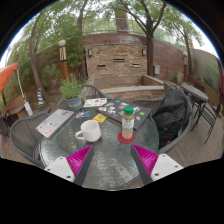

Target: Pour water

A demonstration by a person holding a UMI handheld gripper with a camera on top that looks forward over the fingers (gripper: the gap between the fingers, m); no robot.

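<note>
A: Risks?
B: The gripper (pixel 108 157) hangs well short of the bottle (pixel 127 121), fingers spread wide with nothing between them. The bottle stands upright on a red coaster (pixel 126 138), on the round glass table (pixel 110 170). It's tall and narrow, so a push high up could tip it, and a smooth wall may slip in the pads (pixel 80 158).
A: Where does the water go?
B: Probably the white mug (pixel 89 130), just left of the bottle, handle towards it. A poor aim wets the papers (pixel 55 122) further left of the bottle.
A: Materials?
B: See-through tabletop, glossy rounded mug, flat papers. The bottle is likely plastic, though that's hard to tell; cap apparently still on.
</note>
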